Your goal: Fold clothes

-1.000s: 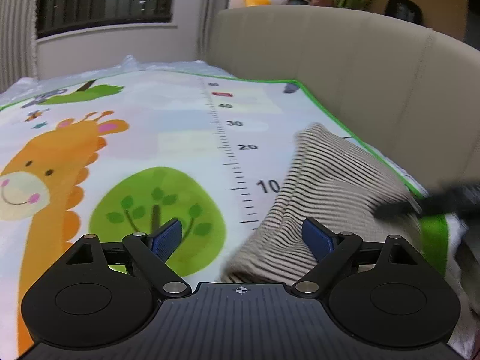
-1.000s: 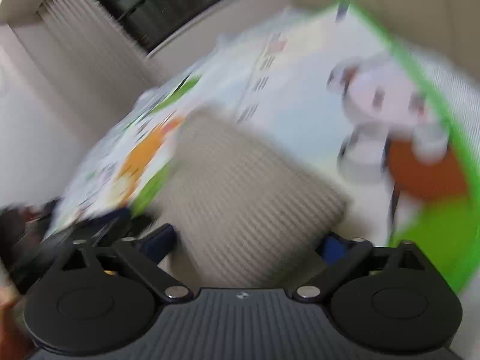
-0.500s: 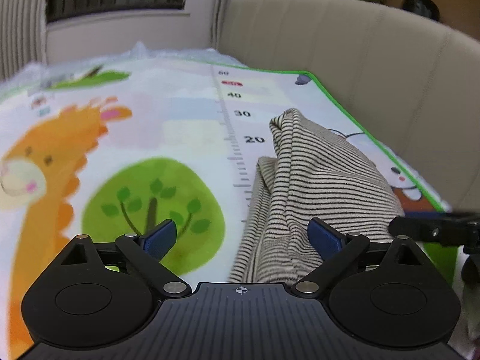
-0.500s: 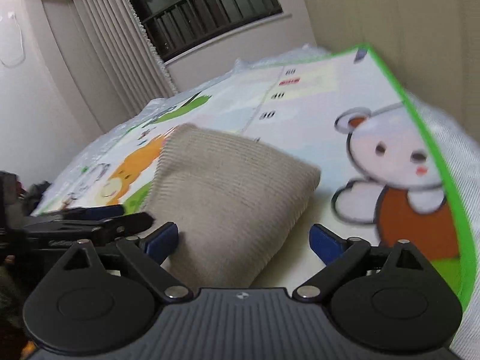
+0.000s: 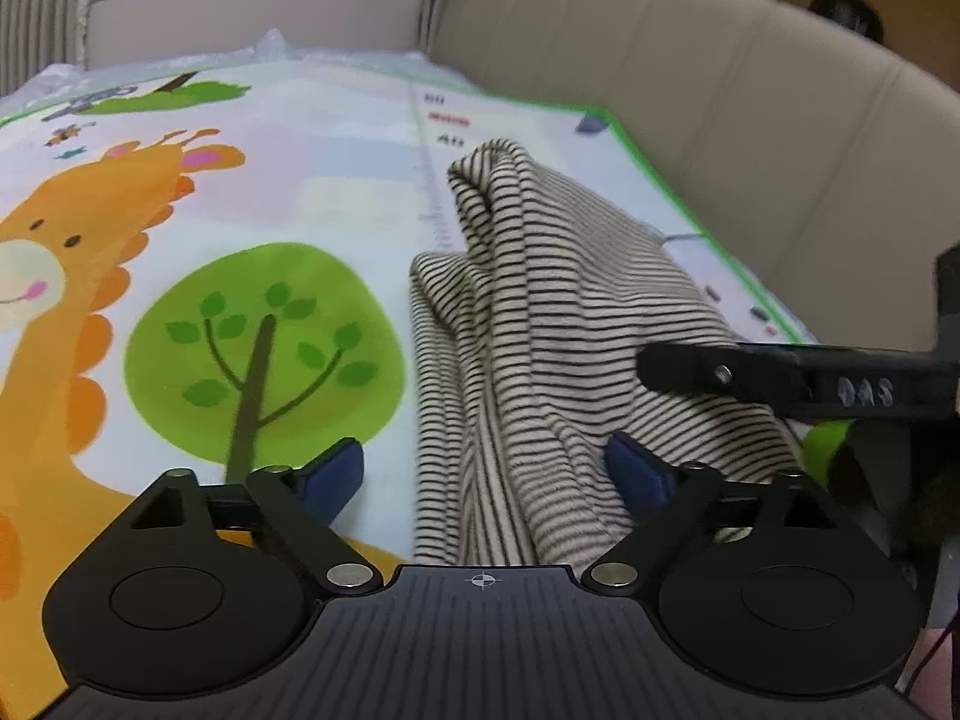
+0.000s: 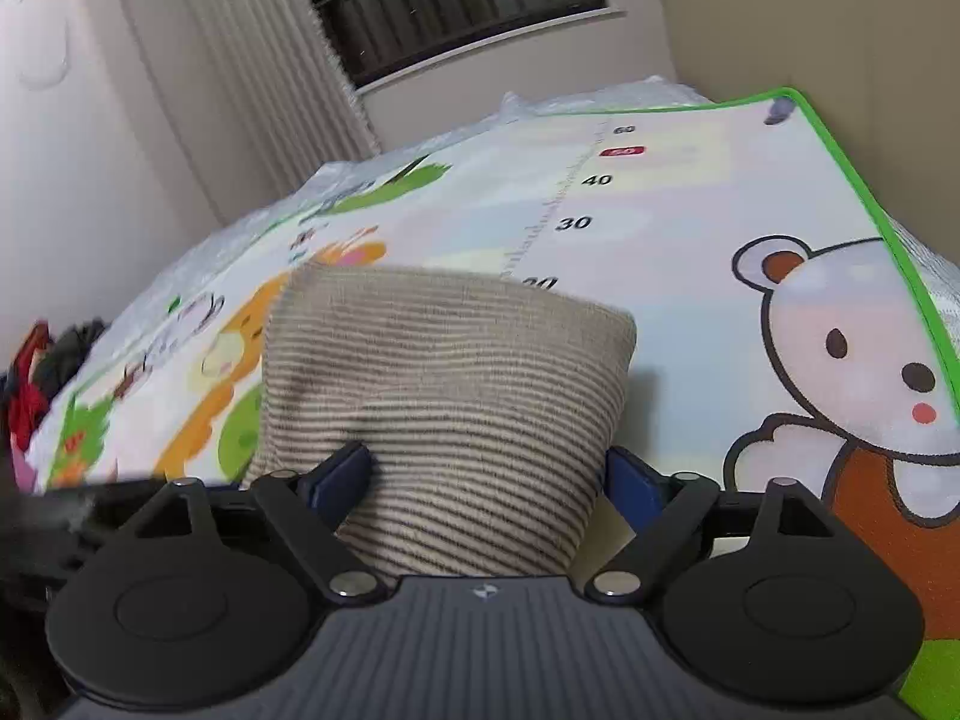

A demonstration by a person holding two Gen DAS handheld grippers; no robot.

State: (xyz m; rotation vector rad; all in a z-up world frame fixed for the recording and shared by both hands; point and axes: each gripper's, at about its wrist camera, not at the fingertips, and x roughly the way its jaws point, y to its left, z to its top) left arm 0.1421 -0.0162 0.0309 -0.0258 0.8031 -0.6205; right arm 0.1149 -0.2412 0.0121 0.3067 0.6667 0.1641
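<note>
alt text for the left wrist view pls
A bunched striped garment lies on a cartoon play mat, partly between the open fingers of the left gripper. The right gripper reaches in over the cloth from the right. A beige sofa back curves behind.

Cream-and-black striped knit garment (image 5: 558, 324): soft ribbed cloth, matt, rumpled. Cartoon-printed play mat with green border (image 5: 336, 180): smooth, slight sheen. Beige padded headboard (image 5: 690, 102): leather-look, smooth, seamed panels. Left gripper (image 5: 483, 471) and right gripper (image 6: 486, 474): matt black plastic, ribbed body, blue finger pads (image 5: 636, 471), shiny metal pivot pins.
</note>
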